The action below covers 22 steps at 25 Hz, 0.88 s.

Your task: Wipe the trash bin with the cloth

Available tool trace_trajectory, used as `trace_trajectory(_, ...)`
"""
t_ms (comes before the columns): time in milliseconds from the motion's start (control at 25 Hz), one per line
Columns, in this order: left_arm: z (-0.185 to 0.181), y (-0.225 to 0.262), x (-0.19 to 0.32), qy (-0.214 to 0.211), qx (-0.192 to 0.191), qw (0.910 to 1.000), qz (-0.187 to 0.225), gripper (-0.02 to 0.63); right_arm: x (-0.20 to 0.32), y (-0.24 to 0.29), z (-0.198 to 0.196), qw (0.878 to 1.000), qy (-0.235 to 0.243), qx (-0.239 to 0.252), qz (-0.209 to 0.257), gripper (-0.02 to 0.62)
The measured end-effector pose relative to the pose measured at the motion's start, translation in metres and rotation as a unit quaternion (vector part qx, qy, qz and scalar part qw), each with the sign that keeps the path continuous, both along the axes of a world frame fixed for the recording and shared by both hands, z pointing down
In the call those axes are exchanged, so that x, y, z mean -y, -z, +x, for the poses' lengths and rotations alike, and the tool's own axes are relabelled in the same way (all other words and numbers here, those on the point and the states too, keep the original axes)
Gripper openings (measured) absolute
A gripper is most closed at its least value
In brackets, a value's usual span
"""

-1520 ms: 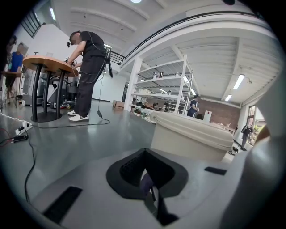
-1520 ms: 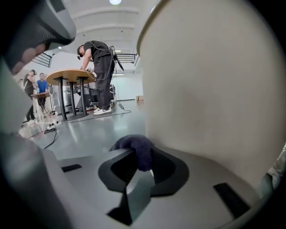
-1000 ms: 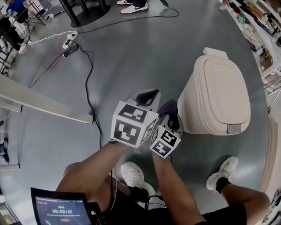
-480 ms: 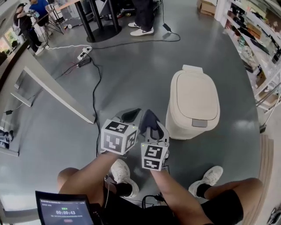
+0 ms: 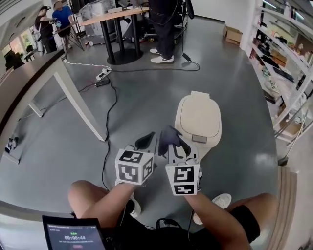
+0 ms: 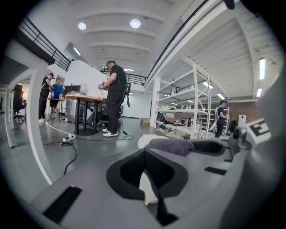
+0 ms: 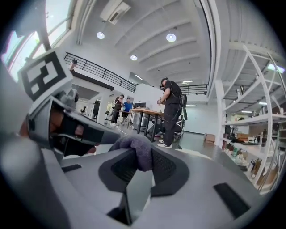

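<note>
nearest, at the bottom edge of the head view, a screen [image 5: 73, 234] showed a running timer, and above it the person's bare knees and a white shoe [image 5: 215, 201] stood on the grey floor [image 5: 63, 141]. just beyond the knees the two grippers were held side by side, close together. the left gripper [image 6: 145, 154] had its fingers brought together at the tips with nothing between them. the right gripper [image 7: 138, 154] had its fingers closed on a dark grey-purple cloth [image 7: 134, 145], which bunched up over the tips and hung a little to the left side.

past the right gripper stood the bin [image 5: 198, 119], cream, on the floor with its lid down, slightly right of the person's midline. from above the cloth overlapped the bin's near left edge; whether it touched could not be told.

further off, a black cable [image 5: 108, 122] ran across the floor to a power strip [image 5: 102, 74]. to the left a white tabletop [image 5: 29, 73] slanted on white legs. beyond, a person [image 5: 164, 24] in dark clothes stood at a wooden tabletop [image 5: 115, 13] on black legs, with two more people [image 5: 51, 22] in the far left corner. white shelves [image 5: 286, 63] lined the right wall, with a cardboard box [image 5: 234, 34] near their far end.
</note>
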<state>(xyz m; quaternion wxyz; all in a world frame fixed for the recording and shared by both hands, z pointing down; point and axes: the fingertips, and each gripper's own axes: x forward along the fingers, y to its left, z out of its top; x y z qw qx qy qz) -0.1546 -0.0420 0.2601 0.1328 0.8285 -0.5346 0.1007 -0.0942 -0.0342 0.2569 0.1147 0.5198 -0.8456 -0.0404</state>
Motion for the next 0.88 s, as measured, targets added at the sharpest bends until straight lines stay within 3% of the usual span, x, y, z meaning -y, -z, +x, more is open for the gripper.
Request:
trace_trajectory(160,0.006,0.028,-0.028,0.013,-0.017,0.9994,0.026,-0.003,-0.021,0.04,0.035,0.999,0.005,-0.035,0.015,0.066)
trace_trajectory(440,0.036,0.044,-0.059,-0.011,-0.029,0.998,0.055,-0.003,-0.074,0.075,0.103,0.999,-0.029,-0.026,0.033,0.066)
trace_trajectory(680,0.066,0.068,-0.067,-0.056,-0.052,0.9937,0.081,-0.003,-0.082,0.066,0.145,0.994,-0.092,0.053,0.028,0.066)
trace_trajectory(880,0.069,0.076,-0.078,-0.062,-0.065,0.9925,0.083,-0.003,-0.09,0.076,0.147,0.993,-0.096,0.05,0.043,0.064)
